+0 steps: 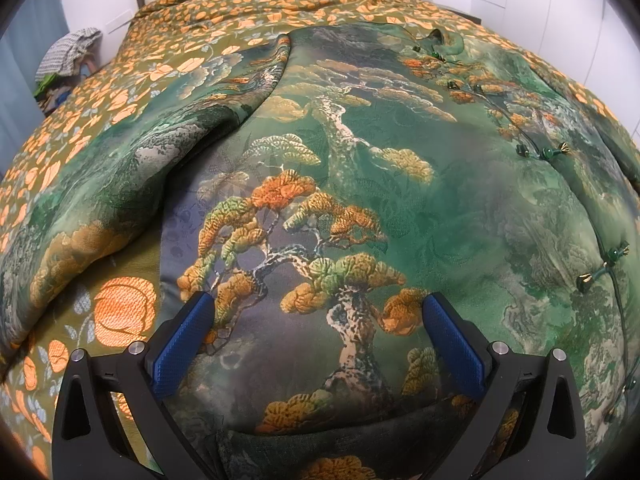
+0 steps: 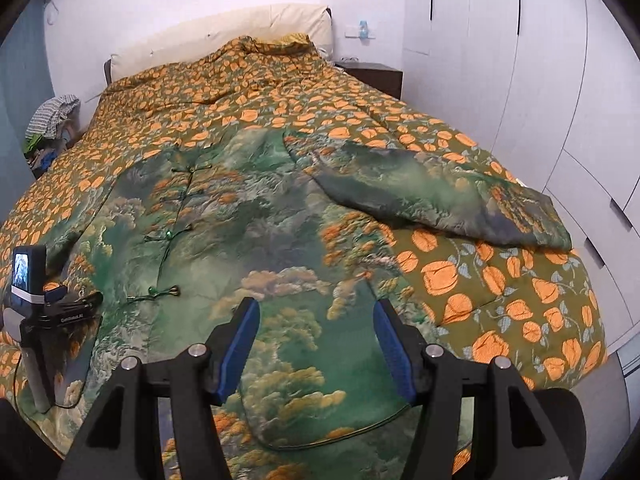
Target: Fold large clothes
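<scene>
A large green jacket [image 1: 360,152] printed with pine trees and clouds lies spread flat on the bed, front up, with knot buttons [image 1: 544,153] down its closure. Its left sleeve [image 1: 132,168] lies out to the left. In the right wrist view the jacket [image 2: 240,232] fills the middle and its other sleeve [image 2: 440,196] stretches right over the quilt. My left gripper [image 1: 318,308] is open just above the jacket's lower hem area, holding nothing. My right gripper [image 2: 316,312] is open above the jacket's lower right part, also empty. The left gripper's body [image 2: 40,300] shows at the left.
An olive quilt with orange flowers [image 2: 500,280] covers the bed. A cream headboard [image 2: 224,32] and a pillow [image 2: 286,42] are at the far end. A pile of clothes [image 2: 50,120] sits far left. White wardrobes [image 2: 540,60] and a dark nightstand [image 2: 376,74] stand at the right.
</scene>
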The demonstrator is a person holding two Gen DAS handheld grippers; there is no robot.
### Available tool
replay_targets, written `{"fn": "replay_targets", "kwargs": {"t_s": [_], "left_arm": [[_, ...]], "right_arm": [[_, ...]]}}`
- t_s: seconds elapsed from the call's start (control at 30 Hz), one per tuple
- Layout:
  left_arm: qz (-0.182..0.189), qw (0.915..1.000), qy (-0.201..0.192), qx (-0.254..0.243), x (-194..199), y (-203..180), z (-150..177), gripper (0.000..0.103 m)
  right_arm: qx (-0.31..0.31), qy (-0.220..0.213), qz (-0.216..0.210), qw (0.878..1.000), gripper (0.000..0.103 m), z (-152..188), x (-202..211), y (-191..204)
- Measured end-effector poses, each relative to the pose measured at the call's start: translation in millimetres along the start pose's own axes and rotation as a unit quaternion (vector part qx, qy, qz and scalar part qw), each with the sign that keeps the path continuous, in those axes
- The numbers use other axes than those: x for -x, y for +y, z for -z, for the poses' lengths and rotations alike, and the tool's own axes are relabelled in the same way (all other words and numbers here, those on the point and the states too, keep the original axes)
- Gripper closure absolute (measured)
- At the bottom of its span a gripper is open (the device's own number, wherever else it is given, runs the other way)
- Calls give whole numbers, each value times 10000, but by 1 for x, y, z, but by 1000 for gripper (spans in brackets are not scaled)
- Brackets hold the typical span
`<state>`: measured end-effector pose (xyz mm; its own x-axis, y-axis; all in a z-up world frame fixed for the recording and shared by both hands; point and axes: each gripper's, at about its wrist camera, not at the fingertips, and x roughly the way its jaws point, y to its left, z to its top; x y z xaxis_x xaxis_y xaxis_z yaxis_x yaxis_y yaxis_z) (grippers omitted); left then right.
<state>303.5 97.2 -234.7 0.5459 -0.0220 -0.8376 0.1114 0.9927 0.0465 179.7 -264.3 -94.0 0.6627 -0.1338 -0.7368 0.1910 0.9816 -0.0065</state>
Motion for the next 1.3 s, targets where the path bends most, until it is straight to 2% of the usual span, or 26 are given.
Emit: {"fn": "replay_targets", "kwargs": {"t_s": [0.13,0.23,0.33,0.47,0.53,0.63,0.77,0.87,0.9,1.0,1.03,1.07,1.1,1.13,1.23,1.3], "left_arm": [[0,10000,0,-1,0,0,0,0],[0,10000,-3,1,0,0,1,0],[4,10000,-91,26,-2,0,-1,0],[0,10000,-61,30,-2,0,-2,0],[-95,9999,-99,15,-4,-3,-2,0],[-237,9997,-92,-45,-7,-9,-3,0],[-60,9998,130,158,-4,-1,-12,0],[17,9992,106,376,16,5,-19,1],[6,9990,34,438,25,7,-19,1],[-122,9983,-329,465,62,4,-22,1],[-206,9980,-413,424,73,2,-22,1],[-336,9975,-499,371,87,-2,-22,0],[-448,9970,-541,322,97,-5,-20,0],[-542,9966,-554,285,106,-6,-18,0],[-529,9967,-559,261,125,-7,-6,0],[-455,9970,-544,311,131,-6,0,0]], "right_arm": [[-216,-69,-169,9996,43,-9,-4,-23],[-375,-158,-54,9992,43,-23,-5,-55],[-633,-286,96,9975,36,-34,-10,-101],[-1155,-264,345,9924,36,-41,-34,-171],[-1589,-120,259,9869,36,-38,-50,-204],[-2413,128,-4,9704,36,-26,-81,-253],[-3491,210,-249,9365,36,-9,-124,-301],[-4069,-2,-347,9128,36,-9,-152,-326],[-4323,-125,-304,9011,36,-10,-160,-335],[-4788,-496,-190,8763,36,-13,-174,-352],[-4901,-547,-155,8698,37,-14,-178,-357],[-5008,-578,-226,8633,45,-16,-184,-361],[-4986,-542,-299,8646,80,-22,-187,-362],[-4864,-462,-233,8722,89,-30,-188,-362],[-3988,-806,-73,9135,91,-75,-159,-331],[-3075,-1173,-176,9441,91,-116,-126,-287]]}}
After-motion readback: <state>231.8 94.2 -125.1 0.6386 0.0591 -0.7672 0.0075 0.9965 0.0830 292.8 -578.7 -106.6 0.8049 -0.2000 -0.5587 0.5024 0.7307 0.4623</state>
